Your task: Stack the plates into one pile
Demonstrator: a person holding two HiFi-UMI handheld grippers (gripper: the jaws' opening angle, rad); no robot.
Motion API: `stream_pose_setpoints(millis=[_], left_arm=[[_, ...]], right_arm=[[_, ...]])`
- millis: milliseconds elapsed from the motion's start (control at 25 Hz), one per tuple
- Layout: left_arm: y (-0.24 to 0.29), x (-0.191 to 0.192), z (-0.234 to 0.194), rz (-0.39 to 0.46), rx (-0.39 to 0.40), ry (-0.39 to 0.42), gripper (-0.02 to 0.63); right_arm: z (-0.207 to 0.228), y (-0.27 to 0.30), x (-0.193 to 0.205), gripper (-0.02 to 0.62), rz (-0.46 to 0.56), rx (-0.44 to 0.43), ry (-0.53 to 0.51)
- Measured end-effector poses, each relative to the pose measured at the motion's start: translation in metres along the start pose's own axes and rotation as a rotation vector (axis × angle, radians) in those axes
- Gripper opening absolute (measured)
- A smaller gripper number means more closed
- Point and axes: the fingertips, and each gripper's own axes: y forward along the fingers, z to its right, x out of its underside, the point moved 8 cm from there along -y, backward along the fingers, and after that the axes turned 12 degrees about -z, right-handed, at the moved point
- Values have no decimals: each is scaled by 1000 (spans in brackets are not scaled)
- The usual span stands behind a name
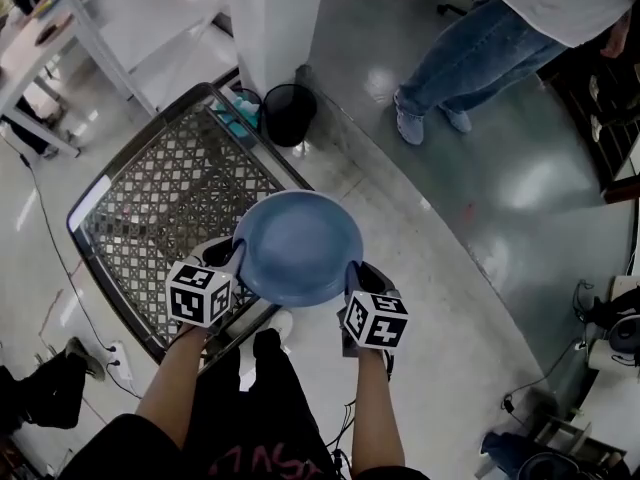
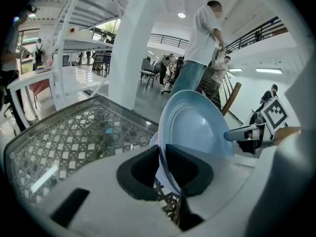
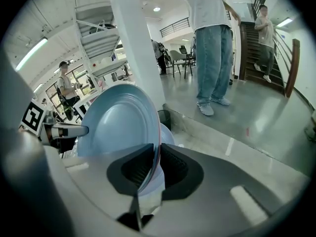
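Note:
A round blue plate point(image 1: 298, 246) hangs level in front of me, above the near corner of a glass-topped lattice table point(image 1: 150, 208). My left gripper point(image 1: 237, 259) is shut on the plate's left rim and my right gripper point(image 1: 352, 274) is shut on its right rim. In the left gripper view the plate point(image 2: 197, 127) stands edge-on between the dark pads of the left gripper point(image 2: 162, 154). The right gripper view shows the same plate point(image 3: 121, 122), with the right gripper point(image 3: 157, 154) clamped on its rim. A paler plate edge point(image 3: 168, 134) peeks out just behind it; whether they touch is unclear.
A white pillar point(image 1: 275, 18) and a black bin point(image 1: 289, 114) stand just beyond the table. A person in jeans point(image 1: 470, 58) stands on the shiny floor at the upper right. White shelving point(image 1: 60, 38) is at the upper left, and cables point(image 1: 540, 378) lie at the lower right.

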Motion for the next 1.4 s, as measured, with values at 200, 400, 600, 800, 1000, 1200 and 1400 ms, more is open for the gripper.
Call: stream_pose_setpoints(millis=[200,400,600,800,1000,1200,1400], left_arm=[[16,-2,-2,-23,7,-4,44],[28,0,-3,-48,15,-7,44],[35,3,-4,-63,18,-11,44],[41,10,-8,-69,19,-21,44],[51,11,-12,-81,17,-22,44],[56,10,-13,-90,17,-16,45],[58,12,-15,-91,17,-13,48]], right_arm=[[8,11,-1,55,-18,8,10],[14,19,2,57,-42,11,15],[17,24,3,57,-57,12,13],[18,32,7,57,-66,15,5],[21,41,8,57,-75,16,5],[23,45,8,58,-82,22,1],[21,48,11,63,-82,31,-13]])
